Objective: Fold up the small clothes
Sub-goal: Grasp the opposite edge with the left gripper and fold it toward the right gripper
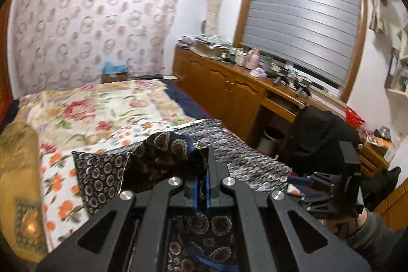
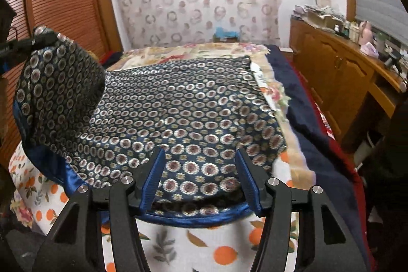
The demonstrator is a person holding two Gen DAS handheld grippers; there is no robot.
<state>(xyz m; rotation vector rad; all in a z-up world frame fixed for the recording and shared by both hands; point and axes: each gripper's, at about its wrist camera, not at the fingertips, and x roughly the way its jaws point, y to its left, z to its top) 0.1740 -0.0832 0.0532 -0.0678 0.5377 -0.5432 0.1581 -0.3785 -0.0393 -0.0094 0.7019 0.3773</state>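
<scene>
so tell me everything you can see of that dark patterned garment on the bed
The garment is dark navy, covered in rows of silvery rings with reddish centres, shiny like satin, with a plain blue trim along its near edge. Most of it lies spread flat on the floral bedspread. Its left corner is lifted and curled upward, pinched in the left tongs, showing a darker gold-patterned side. The right tongs are open over the near edge, not gripping it.

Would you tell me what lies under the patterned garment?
The garment rests on a fruit-print sheet, with a floral blanket beyond. Whatever lies beneath its middle is hidden.
</scene>
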